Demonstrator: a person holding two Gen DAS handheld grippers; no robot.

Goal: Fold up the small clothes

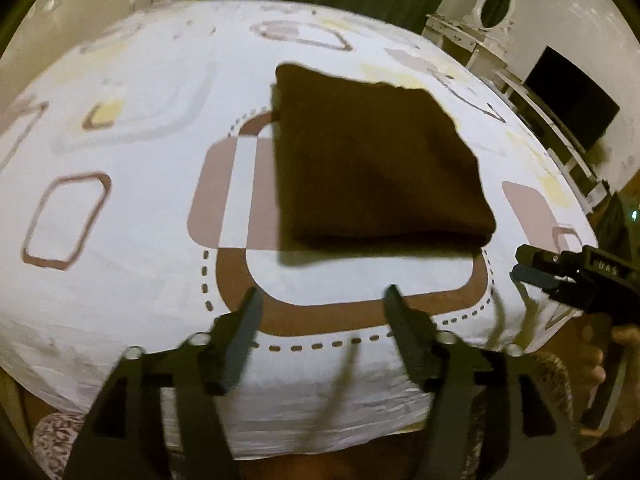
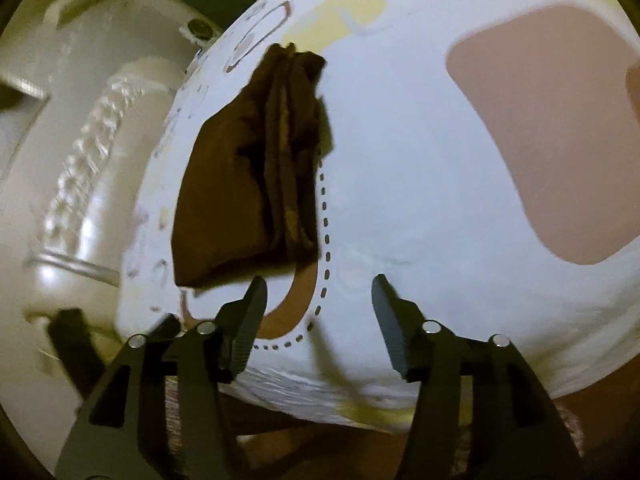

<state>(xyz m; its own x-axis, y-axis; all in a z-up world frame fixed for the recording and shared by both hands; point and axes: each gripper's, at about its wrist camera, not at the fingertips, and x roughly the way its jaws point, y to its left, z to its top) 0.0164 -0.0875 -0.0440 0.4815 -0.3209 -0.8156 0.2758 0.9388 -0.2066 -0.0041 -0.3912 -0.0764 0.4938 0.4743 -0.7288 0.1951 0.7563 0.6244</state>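
So the brown cloth (image 1: pixel 376 160) is lying folded up into a rough square on the white patterned sheet (image 1: pixel 132 264) that covers the counter. From the left wrist view it sits ahead of the left hand-held gripper (image 1: pixel 322 300), a bit to the right of center, with its thick folded edge facing the gripper. There's a clear strip of bare sheet between that edge and the fingertips, so nothing is touching. The cloth covers part of a brown rounded-rectangle print with a dashed outline.

The left hand-held gripper has its fingers spread apart with nothing in between, just sheet showing through the gap.

Same deal on the other side: the right hand-held gripper (image 2: pixel 320 292) is spread too, empty, hanging above the sheet. In its view the cloth (image 2: pixel 228 184) is up and to the left of the fingertips, close to the left finger (image 2: pixel 250 320) but I'd say not touching it. You can see the stacked layers of the fold from this angle, edges running away from the camera.

The right hand-held gripper also pokes into the left wrist view (image 1: pixel 560 276) at the right edge, off the cloth's near right corner, with a hand (image 1: pixel 600 356) below it.
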